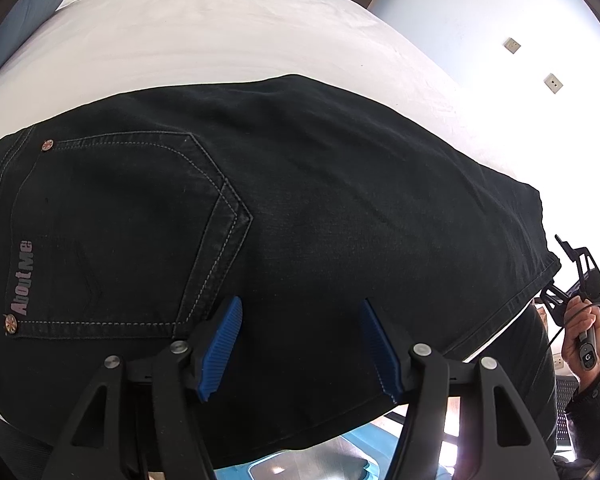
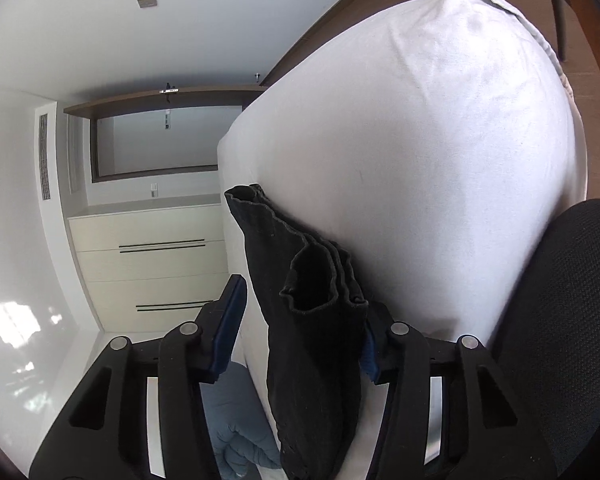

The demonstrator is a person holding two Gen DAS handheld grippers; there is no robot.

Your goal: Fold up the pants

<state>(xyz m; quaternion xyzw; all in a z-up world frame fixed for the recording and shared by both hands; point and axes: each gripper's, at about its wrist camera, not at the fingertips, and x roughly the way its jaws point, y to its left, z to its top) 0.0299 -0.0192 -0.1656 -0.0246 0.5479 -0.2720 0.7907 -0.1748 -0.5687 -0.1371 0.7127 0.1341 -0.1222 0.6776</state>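
Black jeans (image 1: 320, 208) lie flat on the white bed (image 1: 220, 32), back pocket with an "About Me" label (image 1: 22, 280) on the left. My left gripper (image 1: 300, 302) hovers open over the near edge of the jeans, its blue pads (image 1: 224, 344) wide apart and clear of the cloth. At the far right a hand holds my right gripper (image 1: 572, 276) by the leg hems. In the right wrist view the bunched hems (image 2: 316, 280) hang between the jaws of the right gripper (image 2: 300, 312). The cloth rests against the right pad (image 2: 370, 356), while a gap remains at the left pad (image 2: 230, 316).
A blue pillow (image 1: 28, 12) lies at the bed's far left corner. A cream chest of drawers (image 2: 152, 256) stands against the wall beyond the bed (image 2: 420, 140). A black mesh chair (image 2: 572, 320) is close on the right, and a grey-blue blanket (image 2: 236, 436) lies below.
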